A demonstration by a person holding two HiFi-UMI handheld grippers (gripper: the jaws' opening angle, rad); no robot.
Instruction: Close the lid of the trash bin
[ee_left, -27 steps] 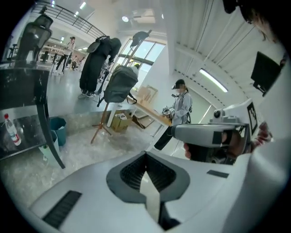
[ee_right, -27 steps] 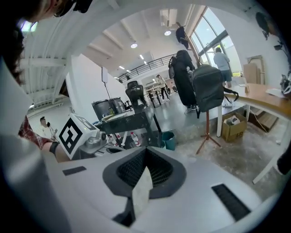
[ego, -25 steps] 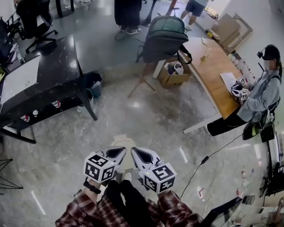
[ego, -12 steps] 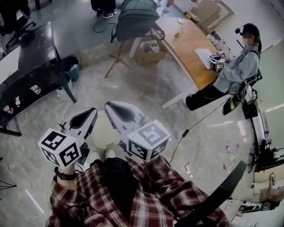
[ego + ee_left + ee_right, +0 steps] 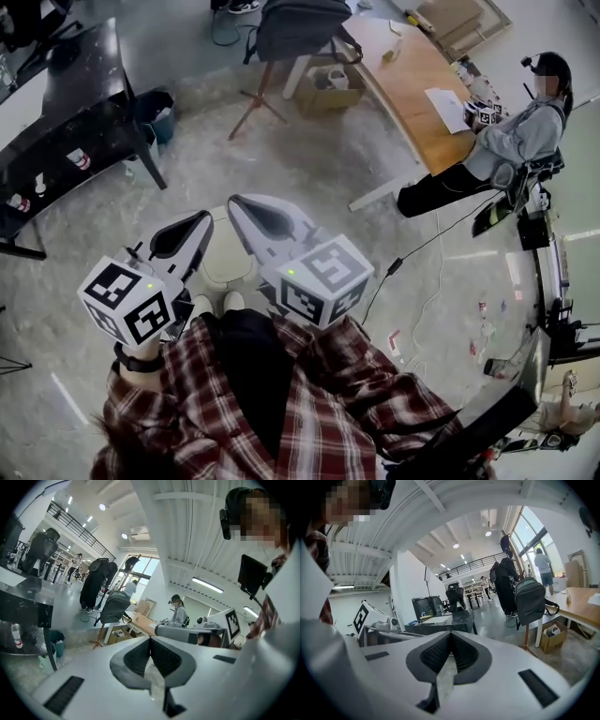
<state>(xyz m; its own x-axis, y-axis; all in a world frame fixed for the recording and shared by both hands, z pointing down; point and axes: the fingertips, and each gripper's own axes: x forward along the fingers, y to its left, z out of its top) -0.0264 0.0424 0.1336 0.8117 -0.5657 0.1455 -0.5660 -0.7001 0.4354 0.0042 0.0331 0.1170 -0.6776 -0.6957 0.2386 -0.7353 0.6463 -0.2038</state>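
In the head view a cream trash bin (image 5: pixel 225 258) stands on the floor just in front of my feet, its top looking flat and closed, partly hidden by the grippers. My left gripper (image 5: pixel 204 217) is held high above the bin's left side, jaws shut and empty. My right gripper (image 5: pixel 234 200) hangs beside it over the bin's right side, also shut with nothing between its pads. In the left gripper view the left gripper (image 5: pixel 150 639) points out level across the room, and in the right gripper view the right gripper (image 5: pixel 451 634) does the same. The bin is absent from both views.
A black table (image 5: pixel 84 103) with a teal bucket (image 5: pixel 155 105) stands at the left. Far ahead are a backpack on a stand (image 5: pixel 300 23), a cardboard box (image 5: pixel 328 89) and a wooden desk (image 5: pixel 422 84) with a seated person (image 5: pixel 506 150). A cable (image 5: pixel 422 253) runs across the floor.
Both grippers have risen from low over the bin toward my head and now look much larger. Their jaws stayed shut. In the last half second they barely moved.
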